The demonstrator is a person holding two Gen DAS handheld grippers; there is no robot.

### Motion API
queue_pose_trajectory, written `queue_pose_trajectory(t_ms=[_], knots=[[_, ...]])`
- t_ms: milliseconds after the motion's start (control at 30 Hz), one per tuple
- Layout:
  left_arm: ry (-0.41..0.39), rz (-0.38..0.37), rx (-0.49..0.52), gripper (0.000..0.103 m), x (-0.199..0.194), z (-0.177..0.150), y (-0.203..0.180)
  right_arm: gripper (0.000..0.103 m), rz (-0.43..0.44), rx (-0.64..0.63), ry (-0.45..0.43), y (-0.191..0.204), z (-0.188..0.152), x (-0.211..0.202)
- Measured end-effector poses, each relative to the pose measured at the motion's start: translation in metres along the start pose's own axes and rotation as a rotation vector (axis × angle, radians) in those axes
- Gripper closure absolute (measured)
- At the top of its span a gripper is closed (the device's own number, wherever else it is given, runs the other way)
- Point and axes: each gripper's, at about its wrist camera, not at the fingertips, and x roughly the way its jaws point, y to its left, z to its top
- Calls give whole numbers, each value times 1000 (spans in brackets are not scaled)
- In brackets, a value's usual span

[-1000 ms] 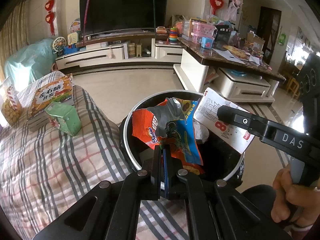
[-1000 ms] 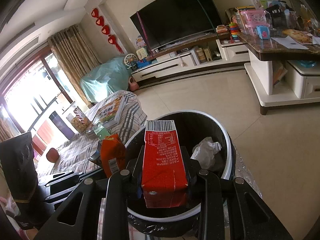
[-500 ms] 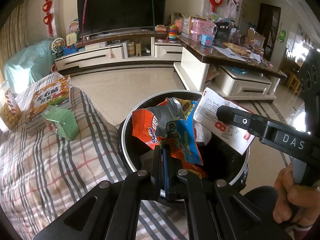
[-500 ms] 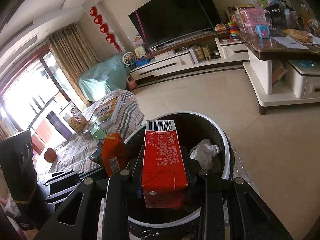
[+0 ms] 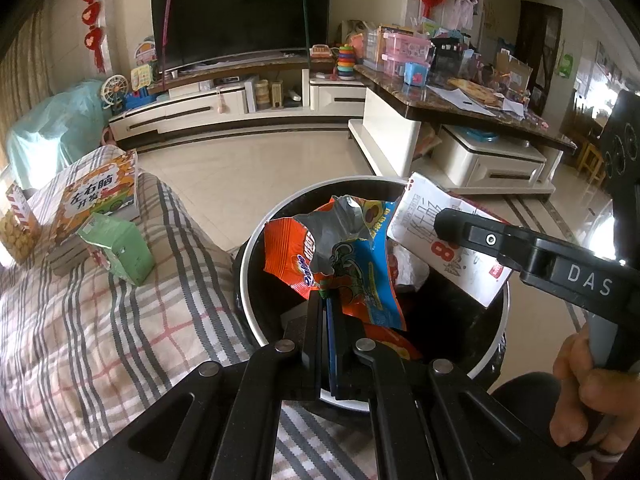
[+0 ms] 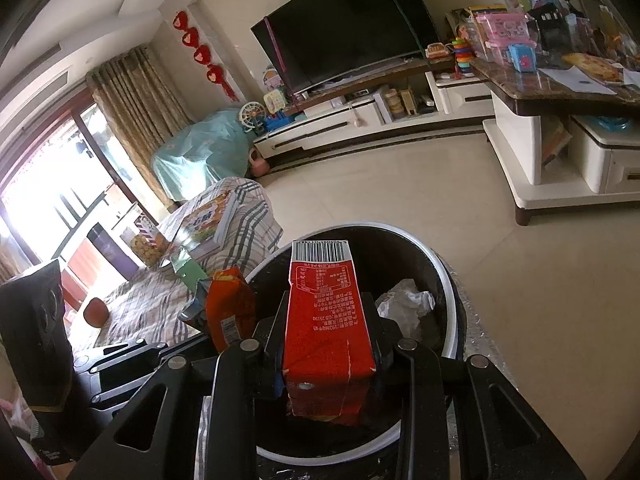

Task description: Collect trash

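Note:
My left gripper [image 5: 329,304] is shut on an orange and blue snack wrapper [image 5: 344,268] and holds it over the black trash bin [image 5: 256,320] with a white rim. My right gripper [image 6: 326,332] is shut on a red carton [image 6: 326,320] above the same bin [image 6: 448,280]. In the left wrist view the carton [image 5: 436,236] shows its white face at the right, held in the right gripper's fingers [image 5: 480,236]. In the right wrist view the wrapper [image 6: 230,308] sits at the left. Crumpled white trash [image 6: 406,304] lies inside the bin.
A plaid-covered table [image 5: 100,340] beside the bin carries a green packet [image 5: 120,252], an orange box [image 5: 100,200] and a snack bag [image 5: 16,232]. A TV cabinet [image 5: 240,100] and a cluttered marble counter [image 5: 460,104] stand beyond open tiled floor [image 5: 248,176].
Both grippers have shifted slightly with their loads over the bin; the grips are unchanged.

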Motion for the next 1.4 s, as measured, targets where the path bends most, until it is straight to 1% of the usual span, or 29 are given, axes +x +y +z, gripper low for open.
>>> queue_pose_trajectory(t_ms=[967,1000,1033,1133,1200,1233,1300,1367,1400], knots=[[29,-3,6,102,11,6,-5,72,-11,10,18,-1,4,9],[28,0,9,99,10,6,-6,72,-8,11,20,-1,4,9],[38,-7,22,98,9,7,-6,71,-6,17,22,-2,5,8],[26,-1,20,94,4,8,-6,68,-9,26,18,-3,7,5],[16,5,14,86,1,6,-4,63,-8,30,12,-3,6,0],[12,10,10,85,0,4,-3,62,-8,31,8,-2,7,-1],[7,11,-4,84,-6,-1,0,53,-4,30,0,1,5,-6],[-1,14,-19,82,-13,-8,4,52,-5,28,-7,3,4,-11],[-8,17,-33,77,-18,-12,7,50,-5,27,-11,4,3,-14]])
